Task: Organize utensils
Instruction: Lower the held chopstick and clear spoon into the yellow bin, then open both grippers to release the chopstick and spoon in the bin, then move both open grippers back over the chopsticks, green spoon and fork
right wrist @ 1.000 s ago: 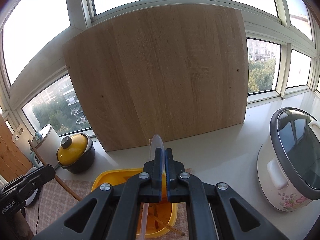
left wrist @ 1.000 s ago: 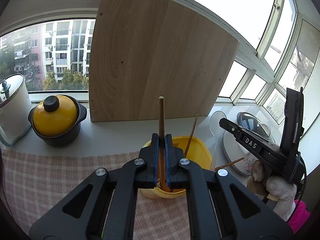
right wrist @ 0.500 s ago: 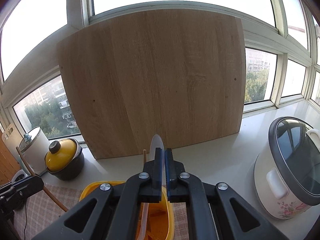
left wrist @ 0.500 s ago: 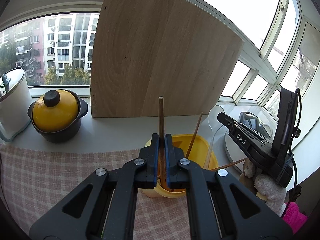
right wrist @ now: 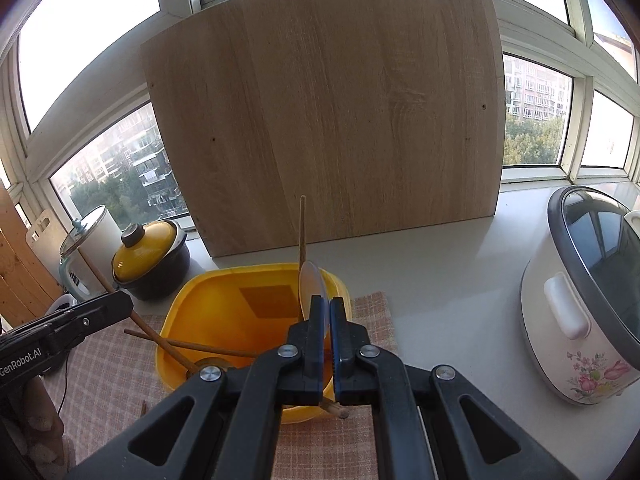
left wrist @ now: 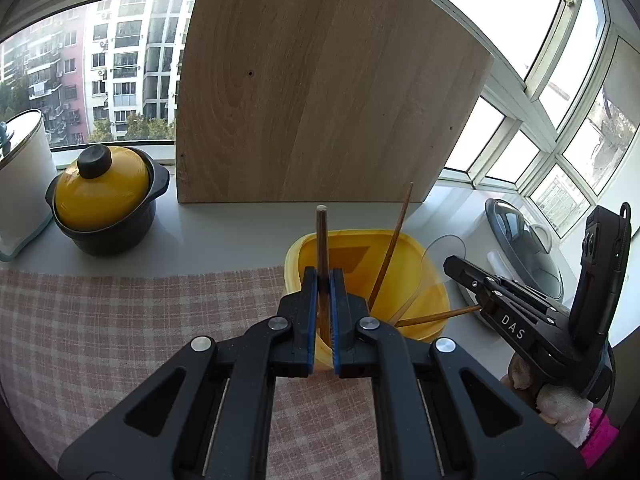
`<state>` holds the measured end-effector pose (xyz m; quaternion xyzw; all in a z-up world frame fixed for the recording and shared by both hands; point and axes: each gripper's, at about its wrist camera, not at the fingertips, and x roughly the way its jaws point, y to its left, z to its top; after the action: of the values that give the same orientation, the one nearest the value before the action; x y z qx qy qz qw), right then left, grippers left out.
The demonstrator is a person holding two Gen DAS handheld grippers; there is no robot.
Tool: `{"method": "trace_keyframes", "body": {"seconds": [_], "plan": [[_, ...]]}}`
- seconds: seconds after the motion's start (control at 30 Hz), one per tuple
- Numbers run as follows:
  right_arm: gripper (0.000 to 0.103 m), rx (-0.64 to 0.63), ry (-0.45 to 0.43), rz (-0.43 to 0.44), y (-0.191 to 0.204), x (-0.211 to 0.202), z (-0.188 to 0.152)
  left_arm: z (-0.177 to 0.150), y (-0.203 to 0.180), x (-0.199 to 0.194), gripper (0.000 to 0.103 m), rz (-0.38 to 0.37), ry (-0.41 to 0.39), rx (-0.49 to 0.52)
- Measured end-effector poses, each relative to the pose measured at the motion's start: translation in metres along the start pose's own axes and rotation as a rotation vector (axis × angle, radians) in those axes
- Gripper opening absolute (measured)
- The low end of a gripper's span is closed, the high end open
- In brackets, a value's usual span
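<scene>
Yellow tub (right wrist: 224,320) on the checked cloth (left wrist: 120,320) of the desk, holding loose chopsticks (right wrist: 200,346). Left tool (left wrist: 323,280) clamps a wooden stick (left wrist: 322,236) upright over the tub; right tool (right wrist: 328,308) clamps a clear spoon (right wrist: 311,286) above it.

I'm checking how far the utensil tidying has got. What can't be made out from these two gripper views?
- Left wrist view: the lower end of the brown wooden stick, hidden by the left gripper.
- Right wrist view: the handle of the clear plastic spoon, hidden by the right gripper.
- Both views: the front floor of the yellow plastic tub, covered by the grippers.
</scene>
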<state>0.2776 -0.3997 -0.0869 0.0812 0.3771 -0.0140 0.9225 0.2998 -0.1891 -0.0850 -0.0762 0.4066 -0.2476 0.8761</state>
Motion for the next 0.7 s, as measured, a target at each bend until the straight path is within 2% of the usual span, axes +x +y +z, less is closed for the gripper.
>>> {"method": "trace_keyframes", "body": {"seconds": [0.1, 0.13, 0.17, 0.2, 0.23, 0.27, 0.3, 0.37, 0.5, 0.57, 0.7], "plan": [[0.001, -0.007, 0.015, 0.004, 0.0, -0.001, -0.004, -0.001, -0.003, -0.004, 0.003, 0.006, -0.006, 0.008], [0.005, -0.006, 0.018, 0.008, 0.0, -0.001, -0.005, -0.002, -0.004, -0.007, 0.003, 0.009, -0.008, 0.011], [0.015, -0.003, 0.023, 0.011, 0.0, -0.002, -0.006, -0.003, -0.005, -0.008, 0.003, 0.011, -0.007, 0.016], [0.019, 0.001, 0.025, 0.012, -0.001, -0.004, -0.007, -0.003, -0.005, -0.011, 0.009, 0.014, -0.004, 0.023], [0.029, 0.007, 0.024, 0.012, -0.001, -0.006, -0.008, -0.004, -0.007, -0.013, 0.016, 0.018, -0.002, 0.033], [0.034, 0.012, 0.019, 0.01, -0.001, -0.009, -0.009, -0.005, -0.007, -0.016, 0.03, 0.02, -0.006, 0.041], [0.036, 0.014, 0.016, 0.008, -0.001, -0.012, -0.01, -0.006, -0.008, -0.019, 0.032, 0.021, -0.014, 0.051], [0.051, 0.024, 0.005, 0.003, -0.001, -0.019, -0.011, -0.008, -0.009, -0.026, 0.032, 0.028, -0.024, 0.076], [0.064, 0.051, -0.01, -0.009, 0.0, -0.034, -0.016, -0.011, -0.005, -0.041, 0.032, 0.024, -0.043, 0.107], [0.076, 0.061, -0.026, -0.021, 0.003, -0.041, -0.019, -0.013, 0.0, -0.048, 0.032, 0.013, -0.045, 0.115], [0.089, 0.085, -0.06, -0.051, 0.01, -0.058, -0.026, -0.018, 0.011, -0.063, 0.032, 0.008, -0.044, 0.144]]}}
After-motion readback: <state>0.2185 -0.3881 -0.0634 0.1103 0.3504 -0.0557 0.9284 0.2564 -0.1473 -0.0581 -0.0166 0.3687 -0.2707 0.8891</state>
